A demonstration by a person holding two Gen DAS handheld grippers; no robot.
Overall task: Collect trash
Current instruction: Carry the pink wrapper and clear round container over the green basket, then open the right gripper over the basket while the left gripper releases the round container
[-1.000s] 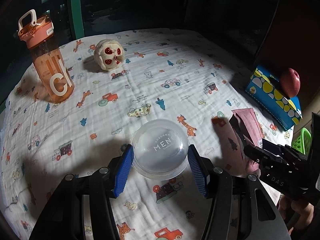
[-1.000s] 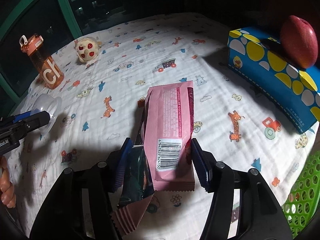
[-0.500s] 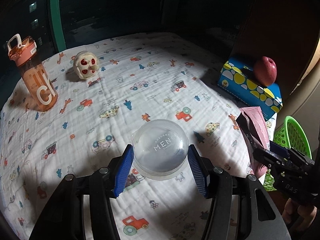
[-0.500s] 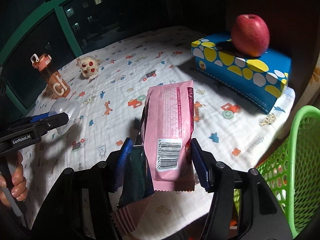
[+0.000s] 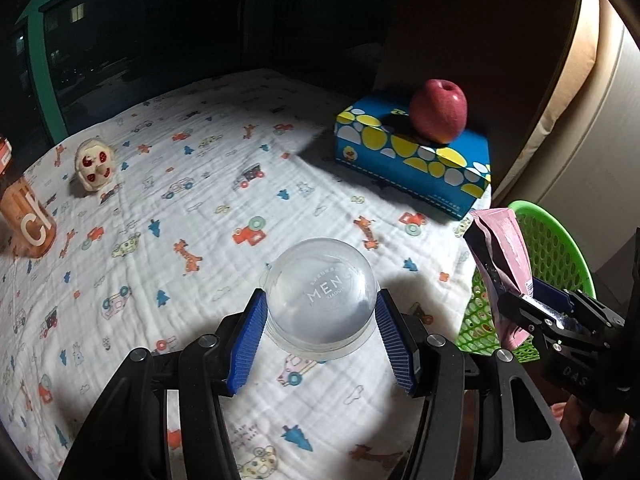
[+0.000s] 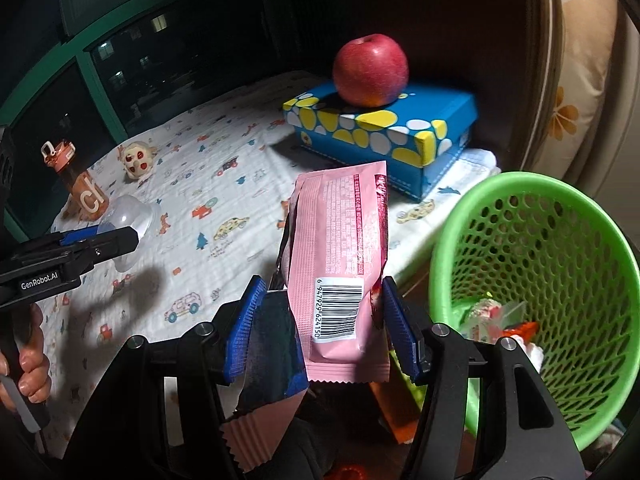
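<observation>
My left gripper is shut on a clear plastic dome lid and holds it above the cartoon-print cloth. My right gripper is shut on an opened pink snack wrapper, held past the table's right edge, left of a green mesh basket. The basket holds a few scraps of trash. In the left wrist view the wrapper and basket show at the right. In the right wrist view the left gripper with the lid shows at the left.
A blue and yellow box with a red apple on top stands at the table's far right. An orange water bottle and a small cream toy are at the far left. Dark windows lie behind.
Both grippers have moved right with their loads. The wrapper has left the table and now hangs beside the green basket. The lid has been carried toward the table's right side.
</observation>
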